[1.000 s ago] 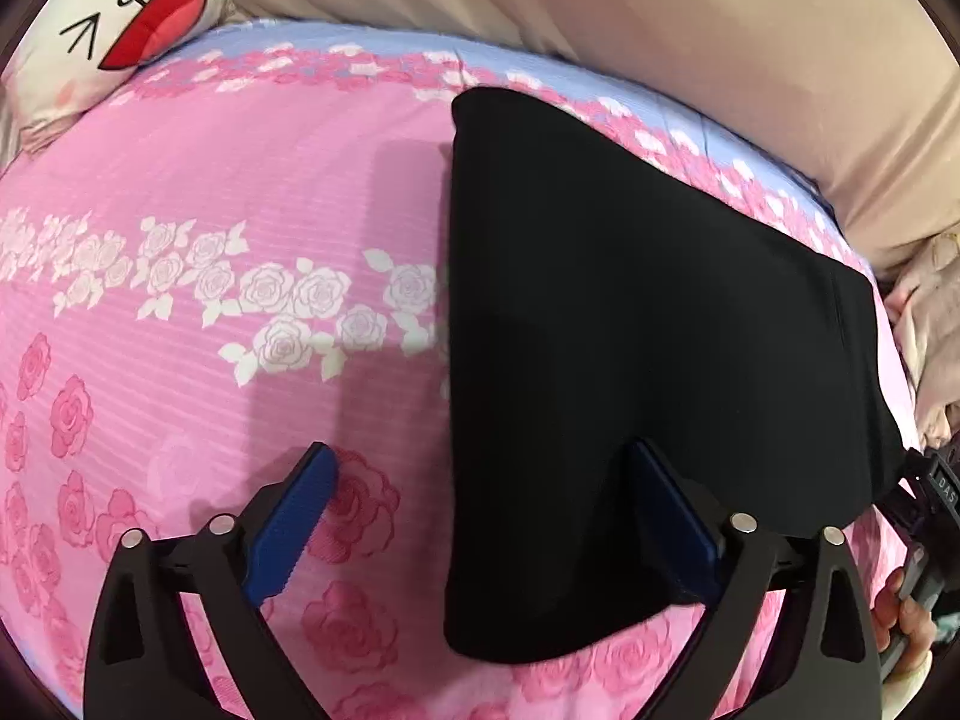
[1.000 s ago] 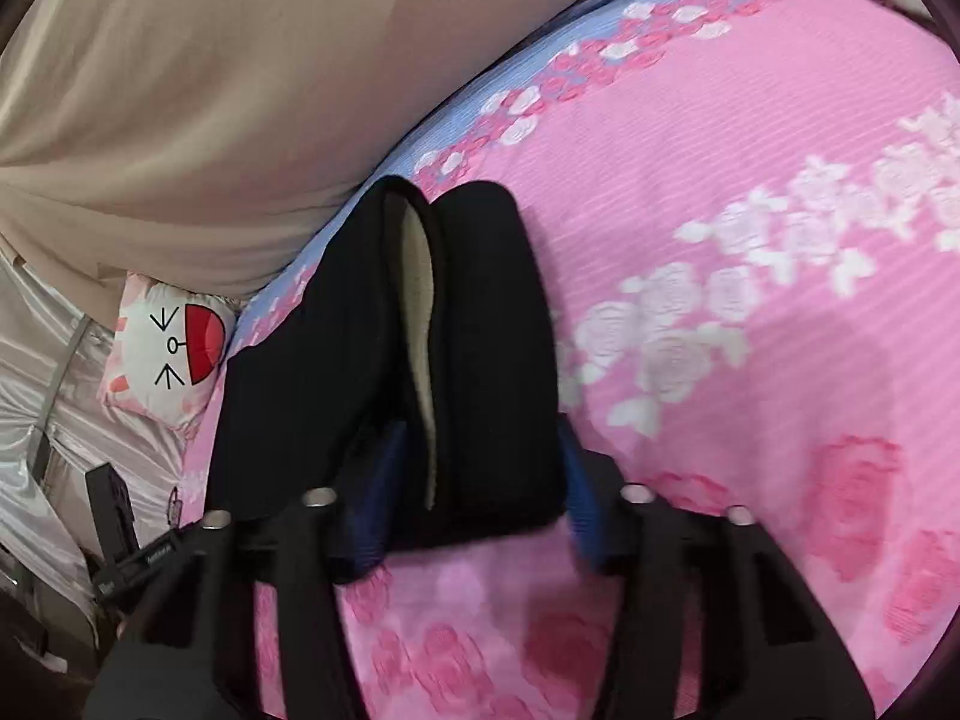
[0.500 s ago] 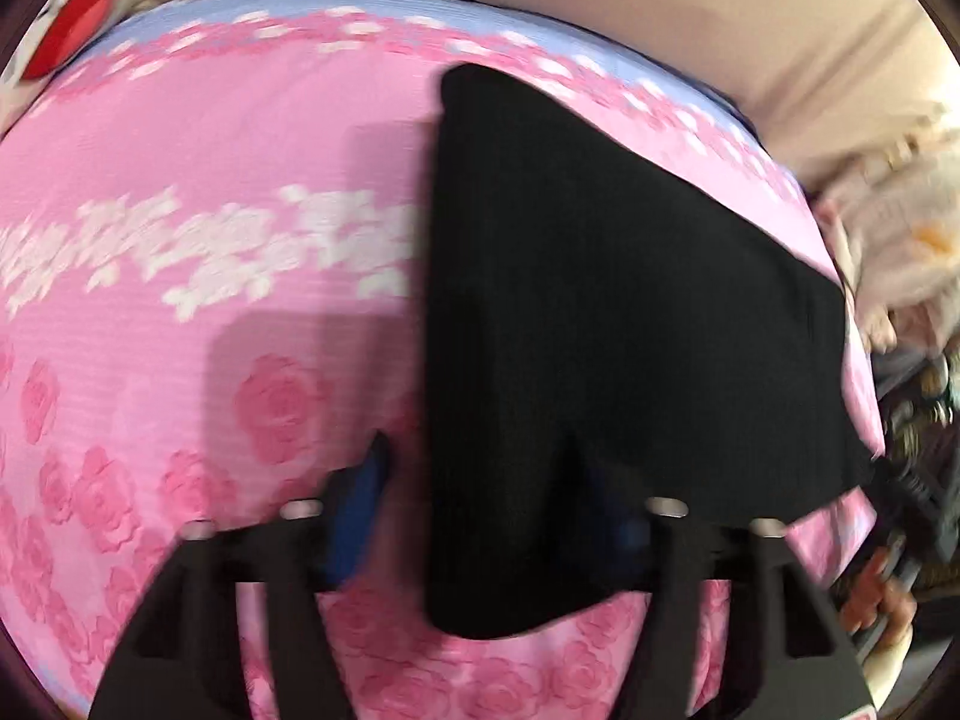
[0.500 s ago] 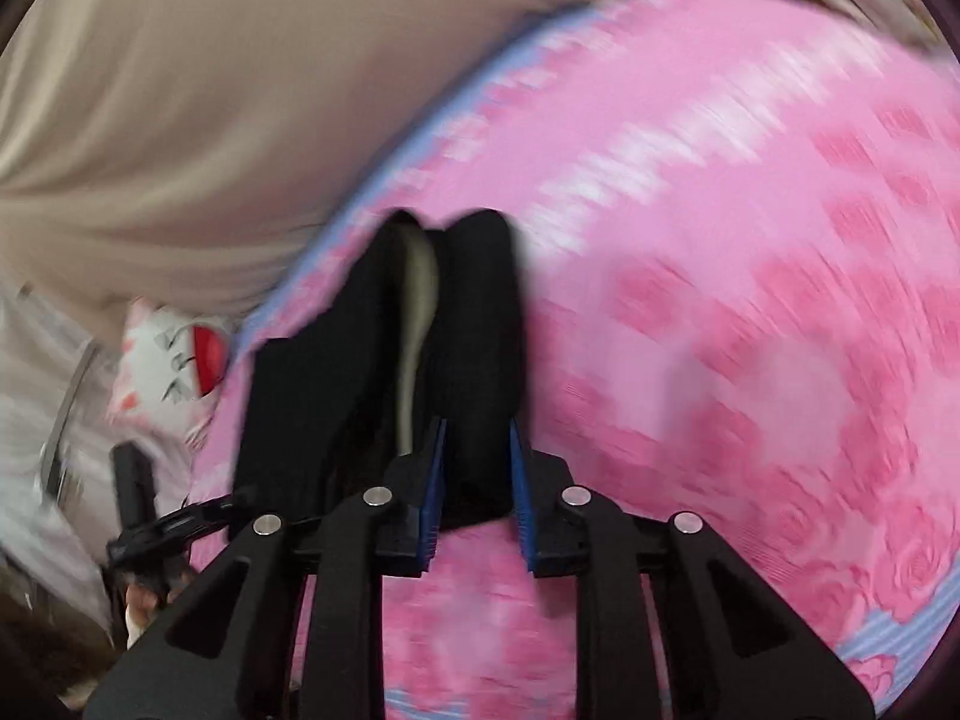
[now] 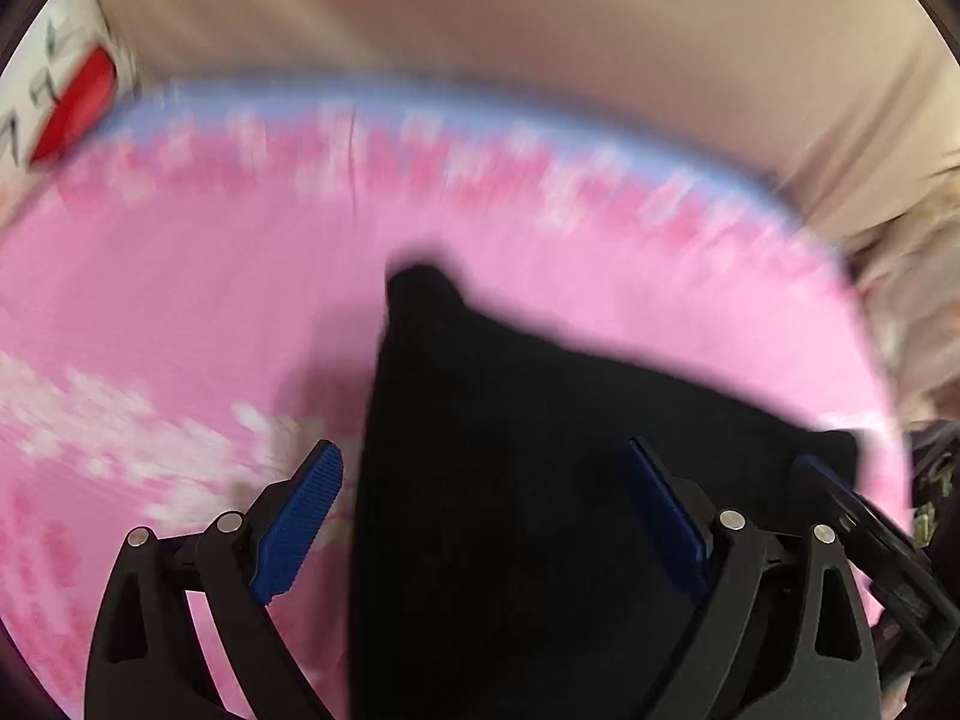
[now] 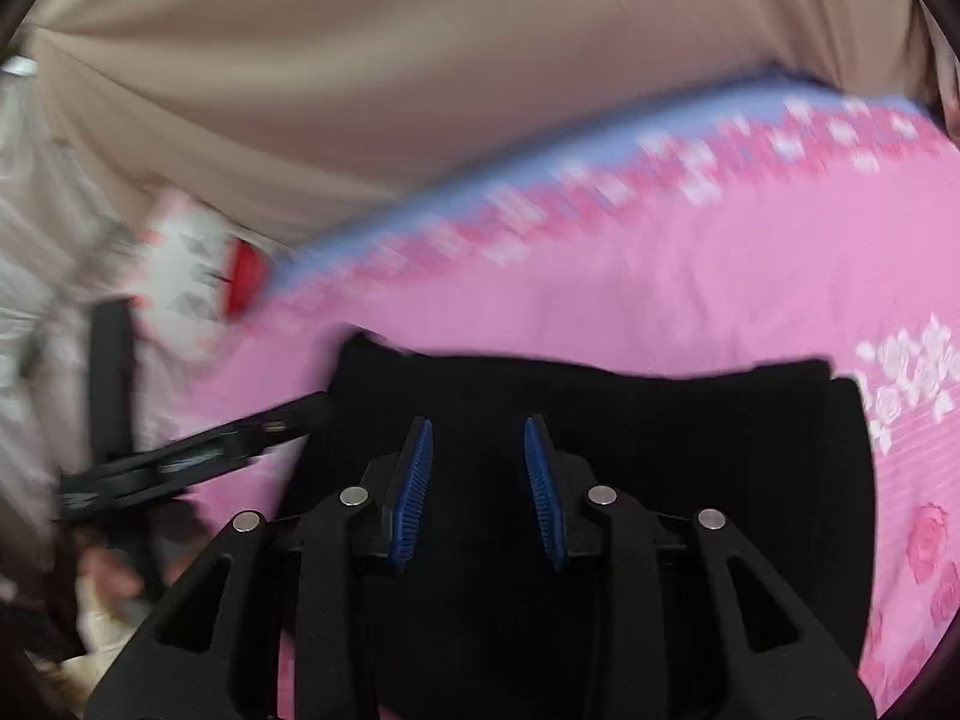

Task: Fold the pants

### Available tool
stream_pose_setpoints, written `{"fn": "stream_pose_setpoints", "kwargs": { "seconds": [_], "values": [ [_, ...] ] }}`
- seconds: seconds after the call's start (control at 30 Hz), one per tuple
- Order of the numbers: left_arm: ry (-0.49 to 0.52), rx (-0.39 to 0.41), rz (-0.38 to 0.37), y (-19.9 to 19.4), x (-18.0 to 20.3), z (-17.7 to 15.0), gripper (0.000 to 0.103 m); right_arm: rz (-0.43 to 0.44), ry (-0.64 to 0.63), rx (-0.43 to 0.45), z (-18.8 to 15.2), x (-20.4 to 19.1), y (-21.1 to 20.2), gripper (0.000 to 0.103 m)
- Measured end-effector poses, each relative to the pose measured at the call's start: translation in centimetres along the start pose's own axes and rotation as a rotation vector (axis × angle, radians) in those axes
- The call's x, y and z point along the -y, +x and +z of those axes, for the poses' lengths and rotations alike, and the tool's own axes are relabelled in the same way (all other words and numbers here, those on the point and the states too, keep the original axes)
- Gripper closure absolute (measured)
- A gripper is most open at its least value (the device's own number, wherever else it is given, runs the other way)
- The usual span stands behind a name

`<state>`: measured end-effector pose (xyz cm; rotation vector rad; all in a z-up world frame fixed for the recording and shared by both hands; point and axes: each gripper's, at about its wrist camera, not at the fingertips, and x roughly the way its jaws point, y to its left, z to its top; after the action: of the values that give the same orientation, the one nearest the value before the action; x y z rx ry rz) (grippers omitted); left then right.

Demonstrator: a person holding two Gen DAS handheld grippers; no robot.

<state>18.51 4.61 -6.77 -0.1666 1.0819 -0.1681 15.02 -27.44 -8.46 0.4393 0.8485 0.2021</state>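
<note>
The black pants [image 5: 540,480] lie folded on the pink rose-print bedspread [image 5: 210,312]. In the left wrist view my left gripper [image 5: 480,468] is open, its blue pads wide apart over the near left edge of the pants, holding nothing. In the right wrist view the pants [image 6: 690,450] lie as a wide black slab. My right gripper [image 6: 478,438] hovers over them with its blue pads partly apart, not clamping cloth. The left gripper [image 6: 198,456] shows at the pants' left edge. Both views are blurred.
A beige curtain or sheet [image 5: 540,48] hangs behind the bed. A white cartoon-face pillow [image 5: 60,102] lies at the far left corner, also seen in the right wrist view [image 6: 192,276]. Pale bedding [image 5: 918,300] lies to the right of the bed.
Both grippers closed on the pants' near end, carried it forward over the rest and then opened. The pants now look shorter, and both cameras sit further forward.
</note>
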Motion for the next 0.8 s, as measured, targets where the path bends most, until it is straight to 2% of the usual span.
{"fn": "stream_pose_setpoints", "kwargs": {
  "seconds": [0.03,0.07,0.1,0.13,0.2,0.27,0.3,0.33,0.37,0.4,0.43,0.47,0.5,0.53,0.57,0.63,0.7,0.73,0.77,0.8],
  "values": [
    [-0.025,0.029,-0.025,1.9,-0.8,0.0,0.005,0.039,0.06,0.034,0.5,1.7,-0.1,0.099],
    [-0.029,0.096,0.006,1.3,-0.8,-0.2,0.005,0.067,0.125,0.004,1.1,2.4,-0.1,0.103],
    [-0.039,0.087,0.024,1.1,-0.8,-0.2,0.005,0.078,0.19,-0.024,1.7,2.7,-0.5,0.103],
    [-0.04,0.085,0.017,0.8,-0.9,-0.3,0.005,0.055,0.193,-0.019,2.0,2.2,-1.3,0.103],
    [-0.037,0.098,0.01,0.4,-1.0,-0.5,0.005,0.065,0.153,0.024,2.4,0.1,-3.3,0.095],
    [-0.079,0.1,-0.037,0.5,-1.9,-0.7,0.005,0.119,0.089,0.049,2.6,-2.6,-4.1,0.092],
    [-0.099,0.099,-0.056,0.4,-2.3,-0.9,0.005,0.125,0.027,0.042,2.9,-4.2,-3.4,0.082],
    [-0.115,0.109,-0.066,0.3,-2.8,-1.2,0.005,0.104,-0.032,0.026,3.0,-5.2,-1.9,0.075],
    [-0.126,0.117,-0.064,0.1,-2.7,-1.1,0.005,0.03,-0.083,-0.004,3.0,-5.3,0.4,0.061],
    [-0.134,0.126,-0.061,-0.1,-2.7,-1.0,0.007,-0.046,-0.106,-0.046,2.8,-4.9,2.8,0.059],
    [-0.137,0.141,-0.062,-0.9,-3.3,-1.0,0.007,-0.066,-0.084,-0.064,2.7,-4.0,4.1,0.064],
    [-0.139,0.158,-0.057,-1.3,-3.7,-0.9,0.007,-0.066,-0.061,-0.047,3.1,-4.2,3.6,0.067],
    [-0.147,0.186,-0.028,-2.2,-4.7,-0.9,0.006,-0.047,-0.042,-0.05,3.9,-5.0,2.8,0.064],
    [-0.158,0.207,0.005,-3.0,-5.5,-1.0,0.006,0.018,-0.038,-0.035,4.5,-6.1,1.9,0.064],
    [-0.171,0.224,0.034,-3.8,-6.4,-1.2,0.006,0.092,-0.058,-0.027,4.8,-7.8,1.2,0.064],
    [-0.213,0.256,0.084,-5.0,-8.9,-1.3,0.006,0.175,-0.135,-0.053,4.6,-10.7,0.7,0.064],
    [-0.246,0.262,0.12,-5.7,-10.6,-1.6,0.006,0.236,-0.235,-0.119,3.8,-14.4,2.9,0.065],
    [-0.257,0.262,0.135,-6.0,-11.4,-1.7,0.006,0.231,-0.267,-0.155,3.4,-15.7,4.9,0.064],
    [-0.259,0.263,0.143,-6.2,-11.7,-1.8,0.006,0.198,-0.293,-0.198,3.1,-16.3,7.5,0.064],
    [-0.255,0.262,0.152,-6.2,-11.9,-1.8,0.006,0.111,-0.331,-0.232,2.5,-16.5,11.2,0.065]
  ]
}}
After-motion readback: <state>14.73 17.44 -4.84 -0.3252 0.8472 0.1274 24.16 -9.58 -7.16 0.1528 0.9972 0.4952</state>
